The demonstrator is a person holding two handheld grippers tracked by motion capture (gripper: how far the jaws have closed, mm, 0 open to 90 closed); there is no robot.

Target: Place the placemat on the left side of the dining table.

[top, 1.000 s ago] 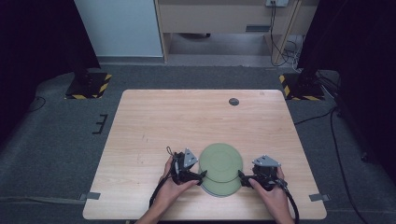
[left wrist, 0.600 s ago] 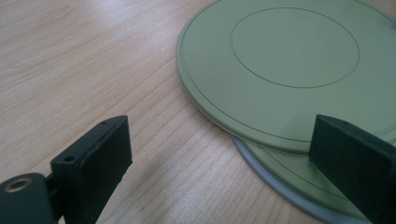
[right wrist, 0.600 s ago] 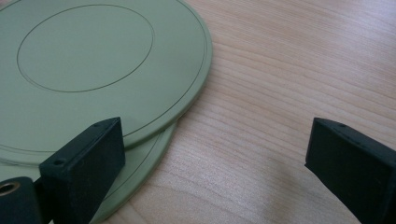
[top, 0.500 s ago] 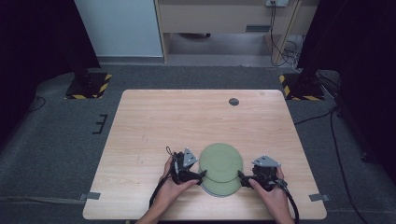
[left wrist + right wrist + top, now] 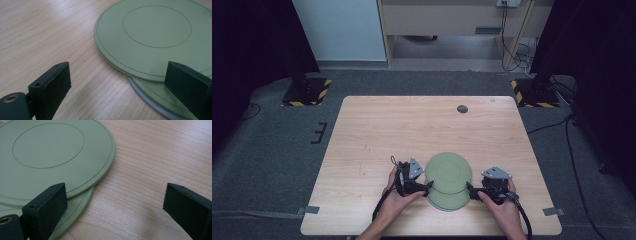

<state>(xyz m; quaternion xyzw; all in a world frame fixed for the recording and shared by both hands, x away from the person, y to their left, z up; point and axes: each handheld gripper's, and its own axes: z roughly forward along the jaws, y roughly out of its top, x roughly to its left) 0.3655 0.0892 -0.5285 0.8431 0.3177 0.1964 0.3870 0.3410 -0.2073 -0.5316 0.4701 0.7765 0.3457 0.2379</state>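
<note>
Two green plates (image 5: 448,172), stacked offset near your table (image 5: 377,130) edge: stiff, thin, probably slippery. Left gripper (image 5: 428,186) and right gripper (image 5: 469,188) gape wide, empty. Pinch the rims.

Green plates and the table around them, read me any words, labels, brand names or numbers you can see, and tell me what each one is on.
There is no readable text.
Upper green plate: engraved circles, no lettering.
Lower green plate: no lettering on the part that shows.
Wooden table: bare grain; the small dark disc near its far edge is too small to read.
Floor bases: yellow-black hazard stripes, no words.
</note>
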